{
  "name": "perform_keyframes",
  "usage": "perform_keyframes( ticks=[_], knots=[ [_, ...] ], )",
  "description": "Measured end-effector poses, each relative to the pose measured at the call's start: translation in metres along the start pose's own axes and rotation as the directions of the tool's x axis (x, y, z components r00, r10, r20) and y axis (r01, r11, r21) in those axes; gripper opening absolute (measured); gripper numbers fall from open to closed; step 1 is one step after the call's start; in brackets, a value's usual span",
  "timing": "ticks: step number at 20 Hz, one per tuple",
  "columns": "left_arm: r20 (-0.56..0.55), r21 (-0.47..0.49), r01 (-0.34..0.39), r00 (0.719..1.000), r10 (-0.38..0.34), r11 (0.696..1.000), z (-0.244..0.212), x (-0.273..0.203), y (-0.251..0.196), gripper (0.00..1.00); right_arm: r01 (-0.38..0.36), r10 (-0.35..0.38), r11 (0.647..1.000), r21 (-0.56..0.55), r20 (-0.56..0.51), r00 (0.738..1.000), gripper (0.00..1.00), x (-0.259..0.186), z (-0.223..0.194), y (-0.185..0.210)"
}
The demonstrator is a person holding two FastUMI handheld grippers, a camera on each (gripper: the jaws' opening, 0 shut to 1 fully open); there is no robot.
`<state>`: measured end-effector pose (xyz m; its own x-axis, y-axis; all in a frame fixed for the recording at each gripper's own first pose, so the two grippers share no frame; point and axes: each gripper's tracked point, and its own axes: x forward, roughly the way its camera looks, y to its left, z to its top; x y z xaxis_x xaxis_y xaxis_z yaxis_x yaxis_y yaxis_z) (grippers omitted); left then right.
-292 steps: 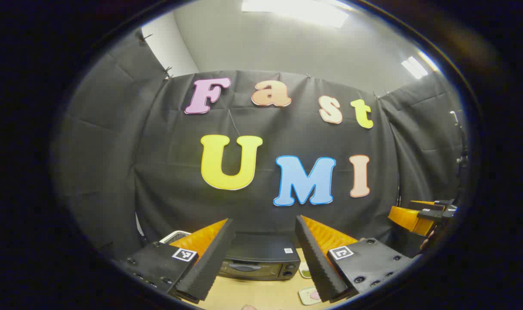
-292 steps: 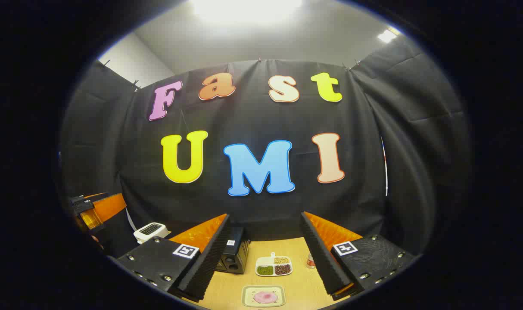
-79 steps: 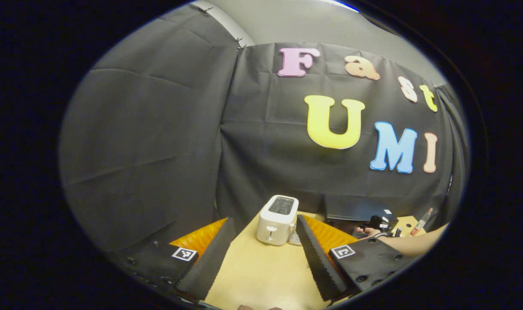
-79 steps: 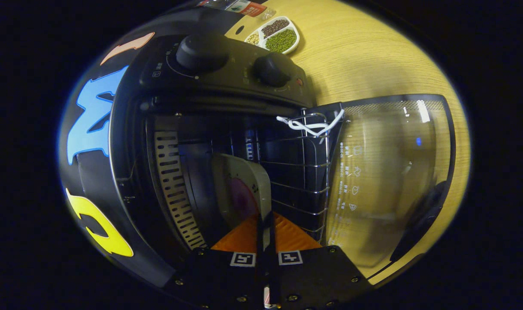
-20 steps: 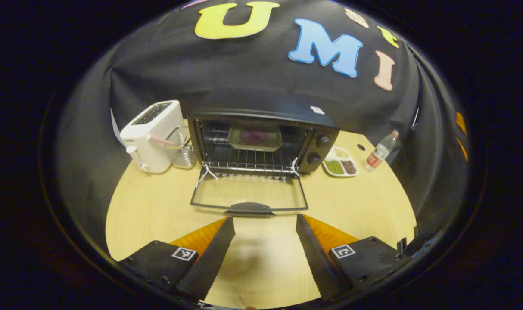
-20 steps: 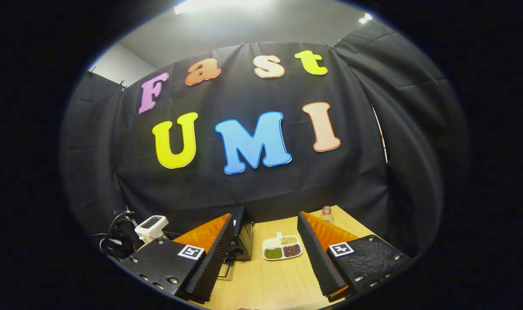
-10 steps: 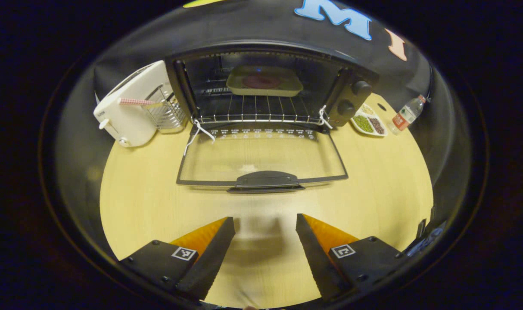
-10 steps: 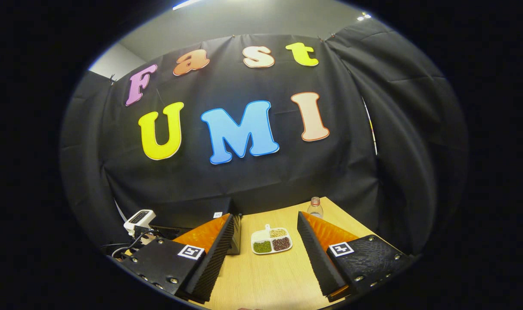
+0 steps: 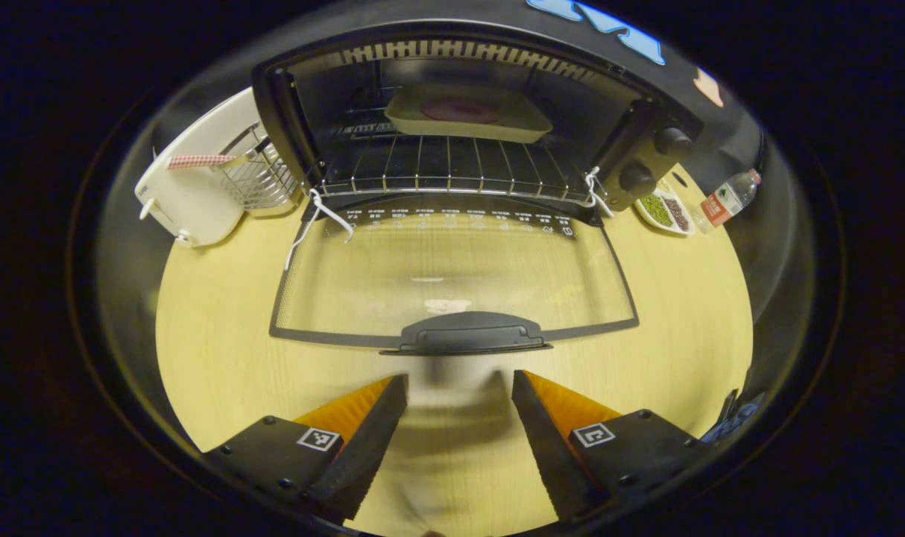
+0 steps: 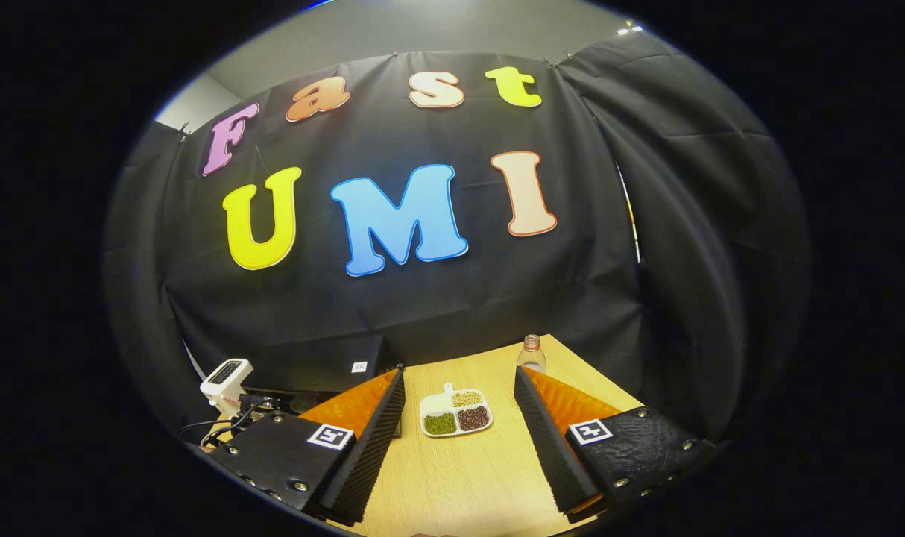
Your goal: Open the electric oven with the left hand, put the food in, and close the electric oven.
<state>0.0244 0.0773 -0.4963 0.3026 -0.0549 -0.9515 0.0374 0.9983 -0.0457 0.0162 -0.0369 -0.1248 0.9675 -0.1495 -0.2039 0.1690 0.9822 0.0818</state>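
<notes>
Black electric oven (image 9: 646, 156), door (image 9: 452, 276) folded down on our worktop (image 9: 214, 350); tray of food (image 9: 467, 119) on its rack. Door handle (image 9: 471, 335) just ahead of our left gripper (image 9: 458, 440), jaws apart. Right gripper (image 10: 458, 436) likewise apart; divided dish (image 10: 456, 414) holds beans.

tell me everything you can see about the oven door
The oven door is a clear glass panel in a dark frame, swung fully down and lying flat over the wooden table. A dark handle sits on its near edge, small white markings run along its hinge edge, and white cords hang at both hinge corners. Nothing grips it; the left gripper is open just short of the handle.
</notes>
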Motion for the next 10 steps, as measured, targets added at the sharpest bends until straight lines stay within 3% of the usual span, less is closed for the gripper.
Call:
perform_keyframes(
  ticks=[10],
  knots=[
    [-0.038, 0.051, -0.029, 0.999, 0.031, 0.998, 0.009, 0.017, 0.004, 1.0, -0.004, 0.004, 1.0, -0.029, -0.016, 1.0, 0.9, 0.008, -0.006, 0.006]
  ],
)
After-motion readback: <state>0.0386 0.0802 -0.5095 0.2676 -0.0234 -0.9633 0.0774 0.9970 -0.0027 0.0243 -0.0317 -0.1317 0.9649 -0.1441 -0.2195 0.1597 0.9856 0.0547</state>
